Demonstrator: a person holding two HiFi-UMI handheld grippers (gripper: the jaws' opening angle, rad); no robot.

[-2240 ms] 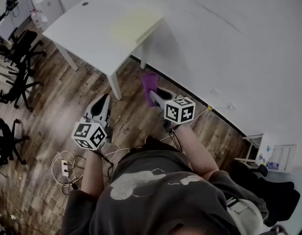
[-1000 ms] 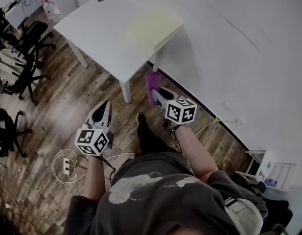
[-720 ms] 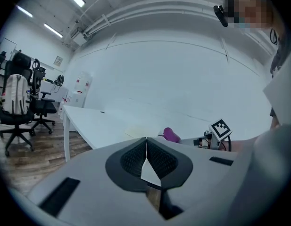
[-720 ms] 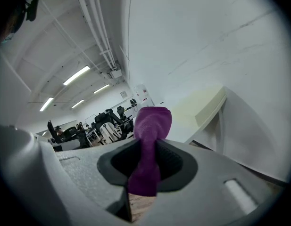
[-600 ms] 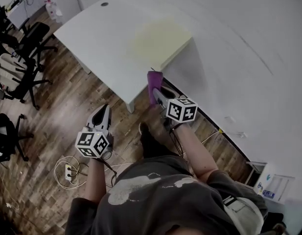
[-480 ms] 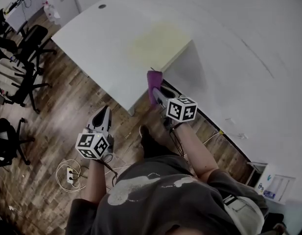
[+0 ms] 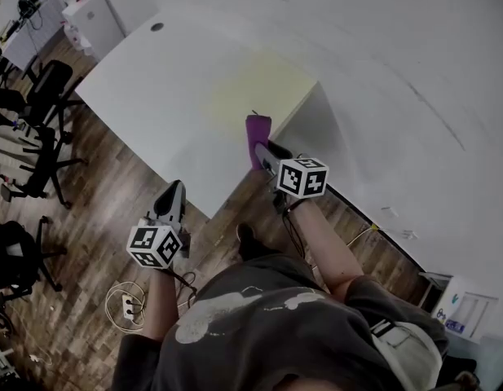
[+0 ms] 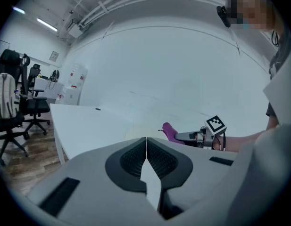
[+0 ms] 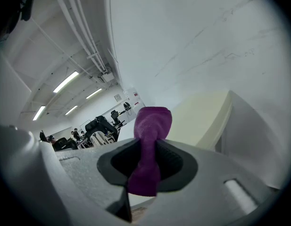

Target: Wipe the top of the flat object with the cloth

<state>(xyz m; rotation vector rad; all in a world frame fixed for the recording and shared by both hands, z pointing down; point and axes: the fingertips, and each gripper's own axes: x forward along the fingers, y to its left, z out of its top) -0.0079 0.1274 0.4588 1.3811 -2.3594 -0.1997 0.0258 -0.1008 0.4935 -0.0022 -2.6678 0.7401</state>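
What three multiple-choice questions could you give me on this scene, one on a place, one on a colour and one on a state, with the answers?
1. Where does the pale yellow flat object lie?
A. in a sink
B. on the white table
C. on a shelf

2. What colour is the cloth?
A. green
B. orange
C. purple

3. How do the jaws of the left gripper stand?
A. together, with nothing between them
B. wide apart
C. closed on the cloth

Answers:
1 B: the head view shows it flat on the tabletop.
2 C: it shows purple in the right gripper view, pinched in the right gripper.
3 A: the left gripper view shows the jaws meeting on nothing.
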